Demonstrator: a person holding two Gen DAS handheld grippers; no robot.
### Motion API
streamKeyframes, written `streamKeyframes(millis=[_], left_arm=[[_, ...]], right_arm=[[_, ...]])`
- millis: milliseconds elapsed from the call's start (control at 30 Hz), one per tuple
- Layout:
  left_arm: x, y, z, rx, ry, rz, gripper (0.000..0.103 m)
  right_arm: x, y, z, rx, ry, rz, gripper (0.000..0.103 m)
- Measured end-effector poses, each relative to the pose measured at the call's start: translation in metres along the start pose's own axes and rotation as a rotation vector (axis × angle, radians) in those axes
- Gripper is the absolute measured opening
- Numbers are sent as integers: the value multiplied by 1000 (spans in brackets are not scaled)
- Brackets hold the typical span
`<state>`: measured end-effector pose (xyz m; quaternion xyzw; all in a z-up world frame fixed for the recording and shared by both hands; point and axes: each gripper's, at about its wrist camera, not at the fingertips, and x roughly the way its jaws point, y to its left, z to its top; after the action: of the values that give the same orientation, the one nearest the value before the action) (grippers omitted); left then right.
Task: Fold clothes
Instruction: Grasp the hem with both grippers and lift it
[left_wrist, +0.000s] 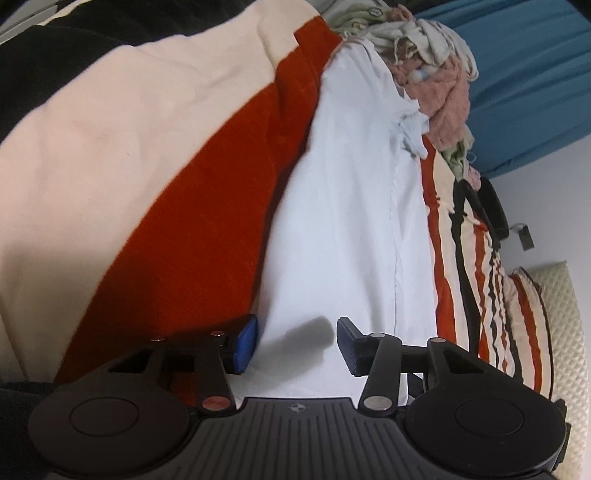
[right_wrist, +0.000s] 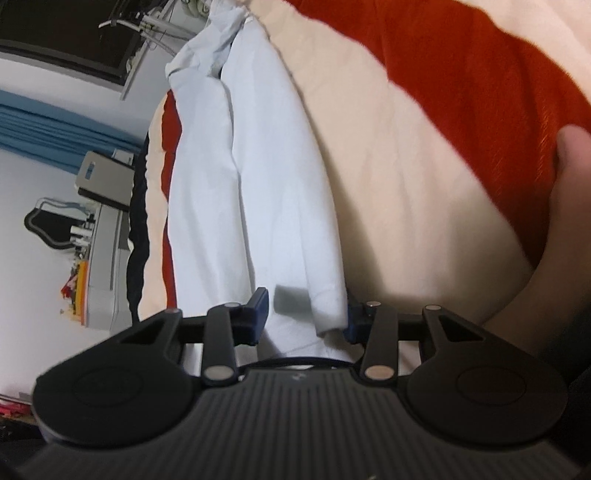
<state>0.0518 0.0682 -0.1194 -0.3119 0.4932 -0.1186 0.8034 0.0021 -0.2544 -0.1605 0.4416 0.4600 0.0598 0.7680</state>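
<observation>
Across the striped blanket (left_wrist: 207, 206) lay the white garment (left_wrist: 347, 206), its length running straight away from both tools. Left gripper (left_wrist: 295, 341) and right gripper (right_wrist: 306, 314) each straddled its near edge, part-open, pads not visibly pinching cloth.

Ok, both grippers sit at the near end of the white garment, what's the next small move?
Probably close both fully, then lift. The white garment lies between the open pads of the left gripper and the right gripper, unpinched.
</observation>
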Motion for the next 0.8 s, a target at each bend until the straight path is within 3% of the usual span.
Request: streamKeyframes(millis=[133, 300, 533, 700, 800], left_arm=[[3, -5, -3, 20, 19, -2, 46], [4, -3, -5, 5, 19, 3, 12], [-8, 1, 6, -55, -52, -128, 5], [-24, -3, 12, -79, -120, -258, 4], [-36, -5, 17, -95, -154, -308, 3]], right_arm=[[1, 2, -2, -11, 5, -11, 42], [-3, -2, -1, 6, -16, -11, 29], [-13, -4, 1, 35, -65, 68, 12], [-41, -5, 0, 39, -237, 221, 5], [-53, -1, 0, 18, -274, 259, 5]])
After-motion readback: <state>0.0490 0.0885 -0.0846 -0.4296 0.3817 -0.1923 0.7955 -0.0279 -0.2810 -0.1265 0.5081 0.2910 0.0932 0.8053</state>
